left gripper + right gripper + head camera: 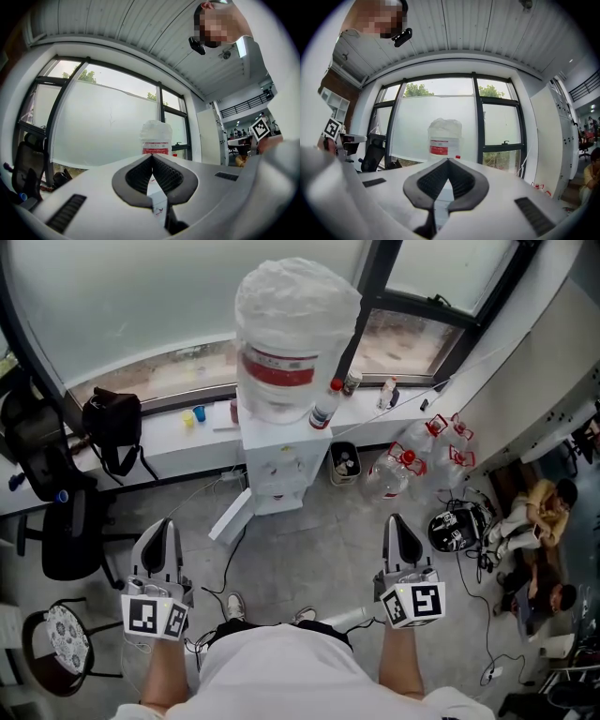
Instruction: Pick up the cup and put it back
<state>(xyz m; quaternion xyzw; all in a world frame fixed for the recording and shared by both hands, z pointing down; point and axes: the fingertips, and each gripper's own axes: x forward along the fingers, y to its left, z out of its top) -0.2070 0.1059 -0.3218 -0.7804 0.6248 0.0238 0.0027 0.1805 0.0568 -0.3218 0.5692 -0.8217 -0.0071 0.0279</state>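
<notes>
Facing the water dispenser (274, 465), left gripper (161, 526) and right gripper (398, 523) show jaws pressed together, empty; picking up looks unstarted.

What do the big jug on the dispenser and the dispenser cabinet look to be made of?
The jug looks like translucent plastic: cloudy, crinkled on top, perhaps film-wrapped, with a red label band. The dispenser cabinet is smooth matte white, probably moulded plastic or painted metal; the look leaves that open.
</notes>
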